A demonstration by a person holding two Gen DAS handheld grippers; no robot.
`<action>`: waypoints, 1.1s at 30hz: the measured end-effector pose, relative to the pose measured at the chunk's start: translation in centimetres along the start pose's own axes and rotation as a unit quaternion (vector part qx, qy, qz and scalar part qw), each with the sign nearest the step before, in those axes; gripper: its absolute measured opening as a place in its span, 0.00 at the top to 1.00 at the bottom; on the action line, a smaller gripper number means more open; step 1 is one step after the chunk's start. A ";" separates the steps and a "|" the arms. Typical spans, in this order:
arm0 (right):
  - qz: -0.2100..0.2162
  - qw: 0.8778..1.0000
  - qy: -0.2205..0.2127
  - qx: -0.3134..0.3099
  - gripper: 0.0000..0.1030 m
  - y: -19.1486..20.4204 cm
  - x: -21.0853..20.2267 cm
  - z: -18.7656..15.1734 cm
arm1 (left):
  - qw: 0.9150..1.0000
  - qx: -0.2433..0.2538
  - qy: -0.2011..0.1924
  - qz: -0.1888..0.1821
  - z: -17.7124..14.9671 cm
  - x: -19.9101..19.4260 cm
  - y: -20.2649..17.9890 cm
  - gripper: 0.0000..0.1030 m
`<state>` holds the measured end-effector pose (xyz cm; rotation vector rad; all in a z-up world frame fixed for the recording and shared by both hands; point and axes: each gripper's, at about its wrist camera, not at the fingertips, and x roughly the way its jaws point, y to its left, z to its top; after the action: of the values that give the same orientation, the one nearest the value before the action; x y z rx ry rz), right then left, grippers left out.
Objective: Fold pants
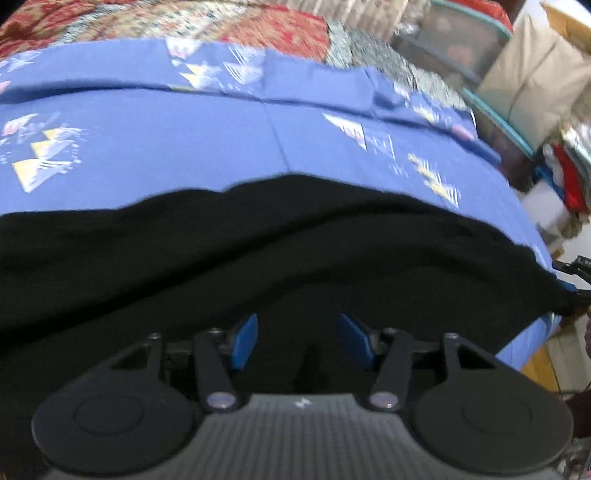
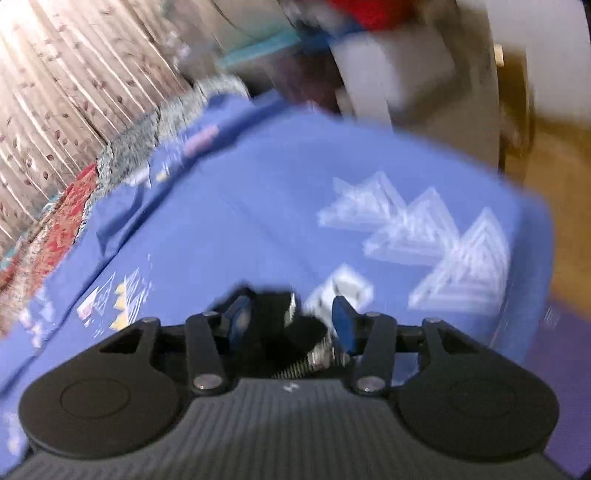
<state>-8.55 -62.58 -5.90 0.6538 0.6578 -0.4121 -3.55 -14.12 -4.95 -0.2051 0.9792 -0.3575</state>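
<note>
The black pants (image 1: 258, 251) lie spread across the blue patterned bedsheet (image 1: 184, 140), reaching from the left edge to the right edge of the left wrist view. My left gripper (image 1: 301, 341) hovers low over the near part of the pants. Its blue pads (image 1: 245, 341) stand well apart, with only dark cloth behind the gap. In the blurred right wrist view my right gripper (image 2: 291, 323) is over bare bedsheet (image 2: 258, 206) with its pads (image 2: 343, 325) apart. A dark smeared shape (image 2: 275, 306) sits between the fingers. I cannot tell if it is cloth; neither pad presses on it.
A red and grey quilt (image 1: 258, 26) lies along the bed's far side. Storage bins and bags (image 1: 517, 85) crowd the right of the bed. The bed's corner (image 2: 524, 221) drops off toward a brown floor. Curtains (image 2: 74, 74) hang behind. Some dark hardware (image 1: 576, 266) shows at the pants' right end.
</note>
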 end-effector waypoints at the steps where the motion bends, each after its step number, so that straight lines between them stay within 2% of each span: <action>1: 0.011 1.000 0.014 0.004 0.56 -0.4 0.5 -0.6 | 1.000 0.003 0.010 0.002 -0.1 0.6 -0.4 0.50; 3: 0.017 0.999 0.031 -0.027 0.78 -0.2 0.8 -1.2 | 1.000 0.007 0.025 0.007 -0.1 1.5 -1.2 0.50; 4: 0.027 0.998 0.030 -0.040 0.84 0.4 0.6 -1.1 | 0.999 0.010 0.030 0.009 0.0 1.9 -1.6 0.50; 5: 0.052 0.998 0.015 -0.044 0.86 0.9 -0.1 -0.6 | 0.999 0.012 0.032 0.010 0.1 2.1 -1.9 0.50; 7: 0.092 0.993 -0.055 -0.058 0.87 1.5 -2.6 1.1 | 0.999 0.015 0.034 0.012 0.4 2.4 -2.4 0.50; 9: 0.166 0.976 -0.133 -0.047 0.86 1.5 -5.2 2.8 | 0.999 0.017 0.037 0.017 0.6 2.6 -2.7 0.50; 10: 0.186 0.971 -0.146 -0.045 0.86 1.7 -5.4 3.5 | 0.999 0.019 0.040 0.021 0.5 2.8 -2.9 0.50; 11: 0.183 0.970 -0.148 -0.053 0.84 1.9 -5.0 4.0 | 0.999 0.021 0.043 0.025 0.5 3.1 -3.1 0.50; 14: 0.089 0.989 -0.102 -0.065 0.58 1.8 -0.4 4.3 | 0.998 0.025 0.052 0.036 0.1 3.8 -3.3 0.49; 15: 0.057 0.993 -0.086 -0.063 0.53 1.4 1.0 4.1 | 0.997 0.029 0.051 0.040 0.0 3.8 -3.4 0.48; 16: 0.025 0.995 -0.077 -0.053 0.53 0.6 1.9 3.7 | 0.997 0.032 0.051 0.042 0.0 3.8 -3.7 0.47; 17: 0.018 0.996 -0.080 -0.031 0.53 -0.2 2.0 3.5 | 0.997 0.035 0.050 0.042 0.0 3.6 -3.8 0.47; 20: 0.071 0.991 -0.096 0.064 0.53 -3.8 0.3 2.3 | 0.997 0.038 0.053 0.040 -0.1 3.5 -3.9 0.46; 21: 0.076 0.989 -0.097 0.079 0.52 -4.5 -0.1 1.9 | 0.997 0.039 0.055 0.040 0.0 3.6 -3.9 0.46; 24: 0.071 0.989 -0.087 0.095 0.49 -5.4 -0.7 0.6 | 0.996 0.044 0.058 0.043 0.2 4.0 -4.3 0.43; 26: 0.083 0.988 -0.074 0.111 0.48 -5.8 -1.0 -0.6 | 0.996 0.050 0.059 0.041 0.3 4.1 -4.6 0.43; 29: 0.113 0.980 -0.077 0.143 0.36 -6.1 -3.3 -2.9 | 0.996 0.051 0.064 0.024 0.1 3.9 -4.8 0.43; 33: 0.138 0.975 -0.045 0.167 0.36 -6.0 -2.8 -4.2 | 0.996 0.058 0.070 0.016 -0.3 3.9 -5.0 0.43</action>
<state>-15.59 -63.68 -9.08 1.0273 0.4053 -0.2933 -2.83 -20.22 -6.44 -0.0587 1.0949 -0.4025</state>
